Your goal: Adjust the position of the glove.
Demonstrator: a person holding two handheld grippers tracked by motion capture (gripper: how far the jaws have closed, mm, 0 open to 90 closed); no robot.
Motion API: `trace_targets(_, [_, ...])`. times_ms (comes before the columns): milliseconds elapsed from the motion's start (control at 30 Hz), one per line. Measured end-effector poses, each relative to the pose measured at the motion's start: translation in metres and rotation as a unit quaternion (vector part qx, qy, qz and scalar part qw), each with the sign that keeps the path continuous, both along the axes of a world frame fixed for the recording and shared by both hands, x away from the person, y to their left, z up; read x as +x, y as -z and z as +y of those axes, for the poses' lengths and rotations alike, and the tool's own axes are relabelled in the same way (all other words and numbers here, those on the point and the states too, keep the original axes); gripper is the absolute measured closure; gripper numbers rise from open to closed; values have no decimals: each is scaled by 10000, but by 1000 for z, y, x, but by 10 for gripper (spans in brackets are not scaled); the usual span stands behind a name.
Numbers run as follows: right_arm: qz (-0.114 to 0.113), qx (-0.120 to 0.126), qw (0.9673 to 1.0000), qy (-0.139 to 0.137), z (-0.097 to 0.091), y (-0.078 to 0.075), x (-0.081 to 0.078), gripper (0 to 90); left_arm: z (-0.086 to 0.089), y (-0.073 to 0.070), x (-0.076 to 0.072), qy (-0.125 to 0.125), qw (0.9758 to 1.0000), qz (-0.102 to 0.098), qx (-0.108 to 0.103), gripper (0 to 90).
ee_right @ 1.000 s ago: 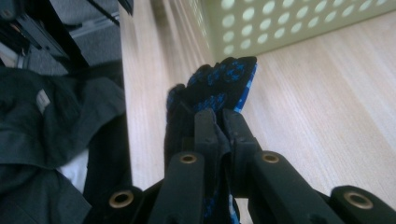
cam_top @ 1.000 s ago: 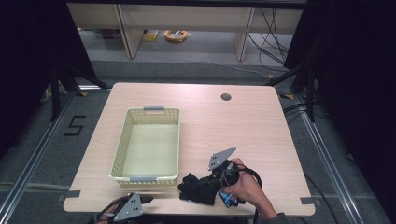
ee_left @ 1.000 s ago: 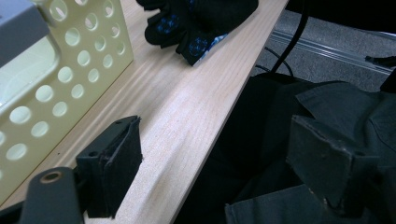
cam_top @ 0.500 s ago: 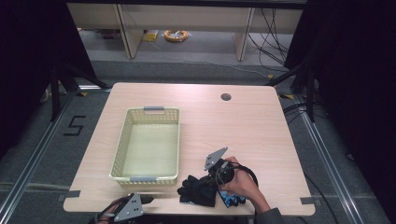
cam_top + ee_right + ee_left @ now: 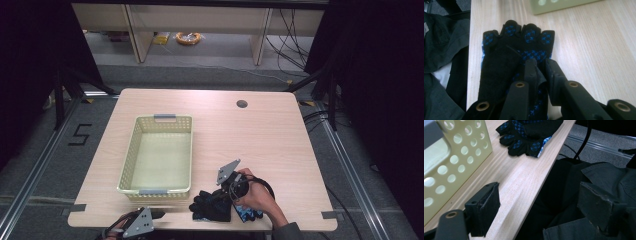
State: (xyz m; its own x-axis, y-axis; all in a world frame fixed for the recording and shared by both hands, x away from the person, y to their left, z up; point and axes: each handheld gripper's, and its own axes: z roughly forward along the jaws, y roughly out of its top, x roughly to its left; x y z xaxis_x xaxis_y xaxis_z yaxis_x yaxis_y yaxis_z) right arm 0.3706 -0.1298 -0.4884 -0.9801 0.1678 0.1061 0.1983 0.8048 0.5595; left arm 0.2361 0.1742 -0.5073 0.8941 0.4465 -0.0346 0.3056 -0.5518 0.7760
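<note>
Pinching a fold of the black glove [image 5: 506, 57], right gripper [image 5: 540, 66] fingers nearly together; left gripper [image 5: 544, 207] fingers apart, empty.

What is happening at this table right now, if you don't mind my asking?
A person works at a wooden table with a gripper in each hand. The right gripper has pinched a fold of a black glove with blue dots lying near the front edge. The left gripper hangs open at the table's edge, holding nothing. A pale yellow basket sits beside the glove, with nothing visible inside it.
</note>
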Motion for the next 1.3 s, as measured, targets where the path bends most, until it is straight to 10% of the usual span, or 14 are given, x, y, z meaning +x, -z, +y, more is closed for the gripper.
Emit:
trace_targets(233, [-16,-56,10000,38,5,2,1,755,-1,0,-1,-20,9999,71,-102,177])
trace_targets(433, [-104,280,9952,932,-11,-13,1,594,-1,0,-1,-49,9998,30,-171,177])
trace_targets(633, [-317,659,9811,1789,-35,-32,-5,557,-1,0,-3,-96,9998,-17,-181,176])
trace_targets(667, [-490,610,9717,2227,-46,-39,-12,583,0,-1,-2,-53,10000,-39,-63,177])
trace_targets(767, [-637,667,9658,2425,-57,-42,-19,695,0,0,-1,-66,9999,-116,-67,176])
trace_targets(1000, [-695,441,9675,2390,-76,-42,-42,900,-1,0,-1,-51,9999,-51,-80,177])
trace_targets(1300, [-796,370,9648,2477,-76,-29,-39,900,-1,0,-2,-43,9999,-57,-97,177])
